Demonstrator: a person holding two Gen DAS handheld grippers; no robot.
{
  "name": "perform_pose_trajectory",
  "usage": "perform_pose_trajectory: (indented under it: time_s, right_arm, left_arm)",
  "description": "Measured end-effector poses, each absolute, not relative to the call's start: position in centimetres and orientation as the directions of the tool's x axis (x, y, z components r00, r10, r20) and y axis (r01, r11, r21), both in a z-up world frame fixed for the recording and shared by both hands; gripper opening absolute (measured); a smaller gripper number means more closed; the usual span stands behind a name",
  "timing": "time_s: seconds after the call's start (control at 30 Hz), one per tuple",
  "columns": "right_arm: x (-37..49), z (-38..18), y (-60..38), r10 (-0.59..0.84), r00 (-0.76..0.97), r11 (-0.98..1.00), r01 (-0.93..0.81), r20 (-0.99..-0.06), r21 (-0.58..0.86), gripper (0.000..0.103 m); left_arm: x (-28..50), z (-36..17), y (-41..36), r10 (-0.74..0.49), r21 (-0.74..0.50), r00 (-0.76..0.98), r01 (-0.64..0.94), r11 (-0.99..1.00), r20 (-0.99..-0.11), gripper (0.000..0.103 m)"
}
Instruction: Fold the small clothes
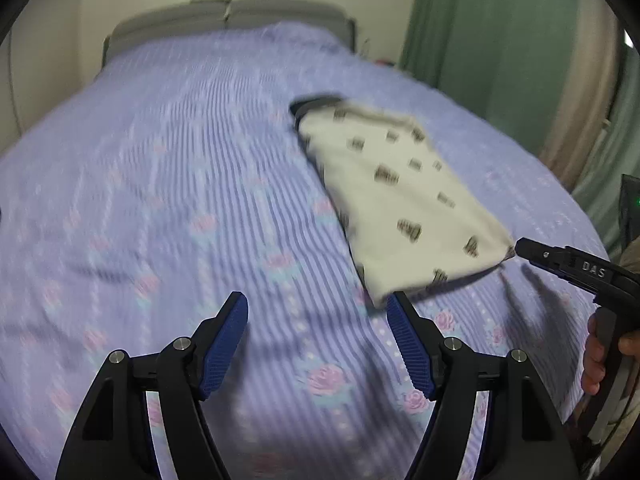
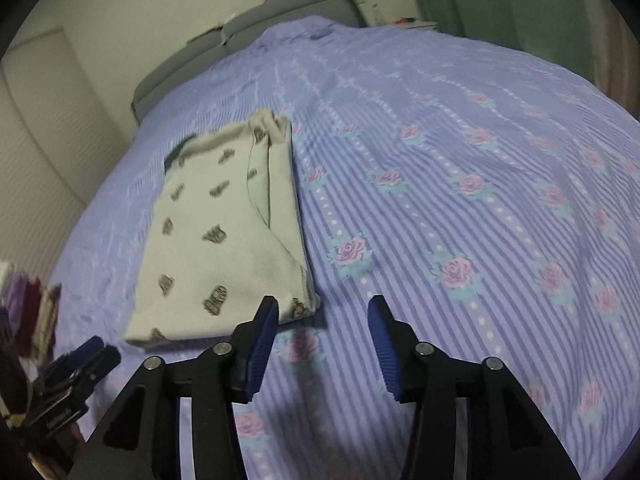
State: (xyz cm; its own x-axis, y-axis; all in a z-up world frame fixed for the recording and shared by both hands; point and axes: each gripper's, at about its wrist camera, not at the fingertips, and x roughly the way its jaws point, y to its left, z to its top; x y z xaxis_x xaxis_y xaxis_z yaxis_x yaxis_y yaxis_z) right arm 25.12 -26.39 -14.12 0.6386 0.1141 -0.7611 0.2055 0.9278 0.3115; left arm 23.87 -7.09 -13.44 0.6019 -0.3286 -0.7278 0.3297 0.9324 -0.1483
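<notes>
Cream knit cloth with small dark printed motifs, one garment [image 2: 224, 236], lies on the bed folded into a long, narrow rectangle. In the right wrist view one side panel is turned in over the body, with a fold line running down its length and a dark collar band showing at the far end. The near hem lies flat and fairly square. In my judgement the lengthwise fold is complete and laid down; a crosswise fold to halve the rectangle may remain, if a smaller packet is wanted.

Left tongs [image 1: 318, 314] stand released, blue ribbed pads apart, with nothing between them; their right pad sits just beside the near corner of the garment without pressing on it. Right tongs [image 2: 323, 316] are likewise released and empty, the left pad over the garment's near right corner, the cloth not gripped. In the left wrist view a hand [image 1: 600, 354] holds the right tongs' handle at the frame edge.

Count: one garment being worked; two sets of tongs; one bed with lilac striped cover printed with pink roses [image 2: 460, 184]; one grey padded headboard [image 2: 256, 26]. At the left edge of the right wrist view sits a stack of further textiles [image 2: 28, 316], purple, dark red and tan; it is blurred and I cannot tell how many.
</notes>
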Motion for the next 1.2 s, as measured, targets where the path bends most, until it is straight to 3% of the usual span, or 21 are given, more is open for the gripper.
perform_pose_trajectory:
  time_s: [0.13,0.37,0.43,0.57,0.97,1.0,1.03,1.07,1.2]
  right_arm:
    - [23.7,-12.4,-24.7,0.081,0.686,0.915,0.236,-0.723,0.326,0.051]
    - [22.2,-13.0,-20.4,0.145,0.715,0.822,0.297,-0.684,0.485,0.052]
    - [22.3,-14.3,-19.7,0.185,0.712,0.752,0.341,-0.677,0.564,0.053]
    - [23.2,-16.5,-16.9,0.285,0.702,0.652,0.357,-0.653,0.669,0.053]
    - [25.9,-19.5,-13.7,0.395,0.708,0.525,0.349,-0.585,0.777,0.055]
    - [26.0,-19.6,-13.7,0.397,0.709,0.518,0.351,-0.583,0.78,0.055]
    - [26.1,-19.6,-13.7,0.4,0.71,0.511,0.353,-0.58,0.784,0.055]
    - [26.3,-19.7,-13.6,0.399,0.709,0.514,0.352,-0.581,0.782,0.055]
    - [26.4,-19.7,-13.5,0.392,0.707,0.551,0.332,-0.589,0.766,0.055]
  left_arm:
    - [26.5,-10.5,-5.3,-0.387,-0.133,0.628,0.413,0.901,-0.675,0.072]
    - [36.1,-9.0,-4.4,-0.552,-0.324,0.501,0.472,0.82,-0.667,0.066]
    - [38.2,-9.7,-4.9,-0.586,-0.388,0.451,0.46,0.799,-0.673,0.065]
    - [43.4,-12.5,-6.6,-0.625,-0.508,0.331,0.378,0.774,-0.707,0.051]
    - [49.4,-18.0,-10.2,-0.738,-0.675,0.164,0.315,0.668,-0.654,0.049]
    - [49.5,-18.2,-10.3,-0.74,-0.677,0.167,0.312,0.667,-0.651,0.044]
    - [49.7,-18.3,-10.5,-0.738,-0.677,0.169,0.306,0.67,-0.653,0.027]
    - [49.9,-18.3,-10.8,-0.729,-0.668,0.165,0.307,0.678,-0.664,0.021]
    - [49.1,-15.9,-12.5,-0.665,-0.529,0.219,0.453,0.717,-0.714,0.016]
